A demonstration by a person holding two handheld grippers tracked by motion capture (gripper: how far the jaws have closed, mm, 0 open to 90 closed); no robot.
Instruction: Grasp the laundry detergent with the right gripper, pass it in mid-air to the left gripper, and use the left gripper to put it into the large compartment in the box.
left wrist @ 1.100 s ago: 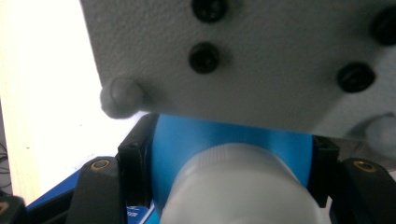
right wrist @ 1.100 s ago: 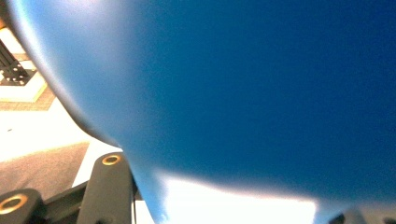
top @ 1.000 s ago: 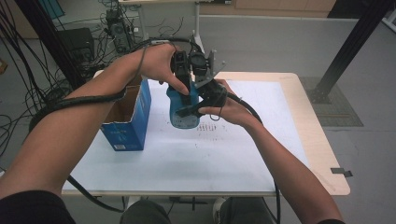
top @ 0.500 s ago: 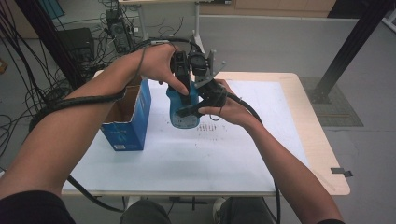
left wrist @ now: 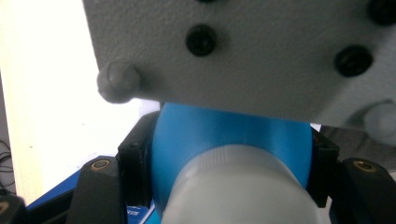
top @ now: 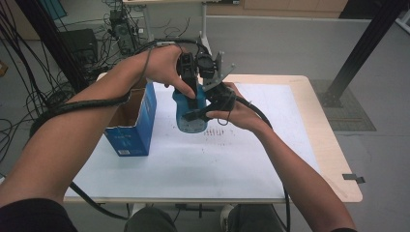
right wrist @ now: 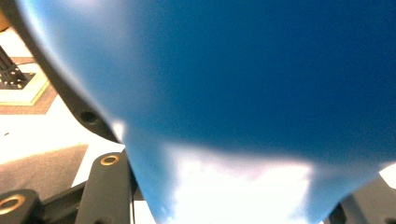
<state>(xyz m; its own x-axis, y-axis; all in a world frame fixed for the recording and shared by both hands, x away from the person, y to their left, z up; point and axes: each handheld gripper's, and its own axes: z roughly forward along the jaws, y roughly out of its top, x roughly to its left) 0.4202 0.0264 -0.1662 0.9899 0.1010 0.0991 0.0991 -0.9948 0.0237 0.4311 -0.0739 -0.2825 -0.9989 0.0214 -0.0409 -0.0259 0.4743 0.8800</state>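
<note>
An open box [top: 130, 121] is seen at the left of the surface [top: 251, 164]. Above the surface, beside the box, a blue bottle [top: 189, 112] is held in the air. The left tongs [top: 192, 99] are clamped on its upper part near the white cap [left wrist: 243, 186]; the right tongs [top: 199, 115] are clamped across its body. A slip is judged possible if either grip loosens, since the bottle rests on nothing.
</note>
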